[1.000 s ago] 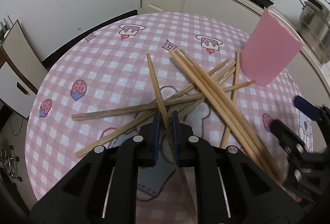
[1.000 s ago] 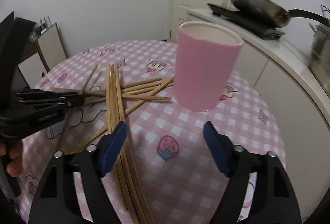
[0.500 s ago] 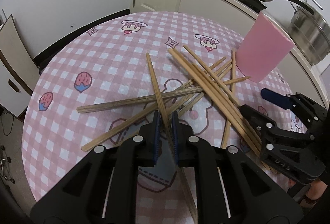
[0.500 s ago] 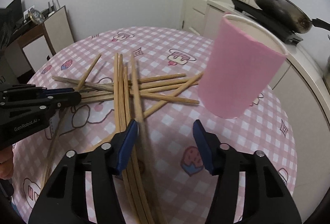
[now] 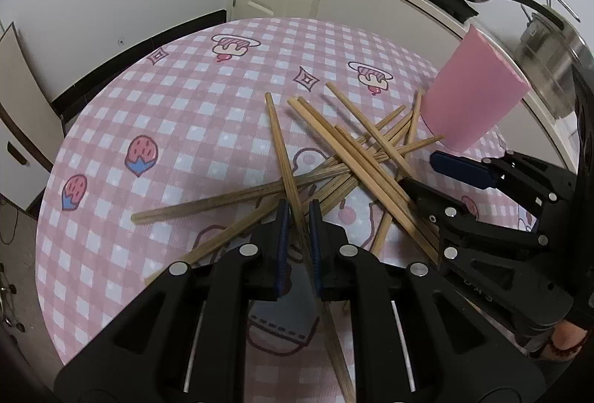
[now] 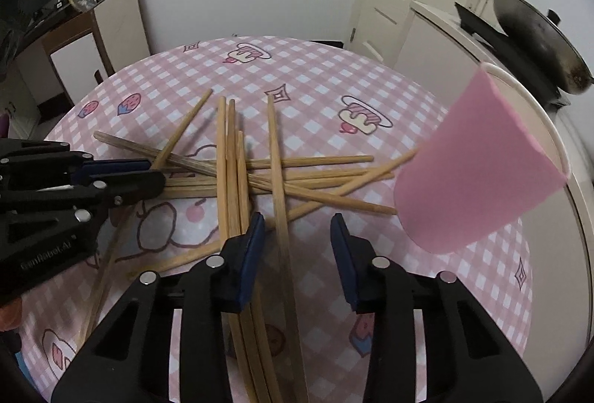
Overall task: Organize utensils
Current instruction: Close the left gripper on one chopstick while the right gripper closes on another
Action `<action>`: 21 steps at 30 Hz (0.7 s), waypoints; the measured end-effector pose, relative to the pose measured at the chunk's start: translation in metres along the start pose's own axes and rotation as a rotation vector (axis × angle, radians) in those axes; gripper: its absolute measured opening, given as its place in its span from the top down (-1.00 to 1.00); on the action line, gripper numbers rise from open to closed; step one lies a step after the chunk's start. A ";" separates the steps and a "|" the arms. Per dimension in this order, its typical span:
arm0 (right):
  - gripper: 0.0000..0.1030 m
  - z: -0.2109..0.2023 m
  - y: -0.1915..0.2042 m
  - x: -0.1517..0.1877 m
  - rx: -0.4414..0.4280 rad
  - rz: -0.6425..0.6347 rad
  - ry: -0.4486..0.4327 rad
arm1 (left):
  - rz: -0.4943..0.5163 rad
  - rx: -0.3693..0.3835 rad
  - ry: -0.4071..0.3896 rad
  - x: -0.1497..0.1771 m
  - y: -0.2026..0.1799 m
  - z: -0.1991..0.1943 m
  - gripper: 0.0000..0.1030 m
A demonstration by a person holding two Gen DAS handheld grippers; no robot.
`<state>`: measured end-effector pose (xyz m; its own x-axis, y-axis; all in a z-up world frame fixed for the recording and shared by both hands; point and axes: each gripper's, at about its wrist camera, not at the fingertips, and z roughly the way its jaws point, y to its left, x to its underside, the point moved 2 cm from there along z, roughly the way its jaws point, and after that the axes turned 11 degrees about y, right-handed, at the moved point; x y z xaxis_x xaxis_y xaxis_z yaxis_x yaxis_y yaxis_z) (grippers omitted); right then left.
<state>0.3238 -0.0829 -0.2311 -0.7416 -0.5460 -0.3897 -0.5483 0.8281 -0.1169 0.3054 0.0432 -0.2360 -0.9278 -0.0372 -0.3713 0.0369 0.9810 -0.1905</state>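
Chopsticks lie crossed in a loose pile mid-table, beside the pink cup. Light, stiff, smooth wood; likely to roll, so grip mid-shaft. My left gripper is pinched shut on one stick. My right gripper, wider a second ago, is closing around another stick, pads not yet touching.

A round table wears a pink checked cloth printed with strawberries and cakes. Wooden chopsticks lie crisscrossed on it; a pink cup stands at the right edge, seemingly touching one tip.
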 end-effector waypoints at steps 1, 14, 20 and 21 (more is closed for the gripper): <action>0.49 0.001 0.001 -0.001 -0.009 -0.001 0.004 | 0.009 -0.003 0.000 -0.001 -0.002 0.001 0.77; 0.89 -0.021 -0.005 0.003 -0.139 0.044 -0.010 | 0.013 0.078 -0.061 0.000 -0.006 -0.022 0.87; 0.89 -0.068 -0.009 0.006 -0.170 0.074 -0.116 | 0.024 0.138 -0.128 0.004 -0.012 -0.061 0.87; 0.89 -0.073 -0.010 0.007 -0.171 0.077 -0.129 | 0.027 0.145 -0.140 0.005 -0.014 -0.067 0.87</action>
<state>0.2957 -0.1045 -0.1657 -0.7340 -0.4524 -0.5065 -0.5579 0.8270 0.0698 0.2754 0.0425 -0.1742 -0.8652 -0.0471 -0.4993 0.1240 0.9446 -0.3040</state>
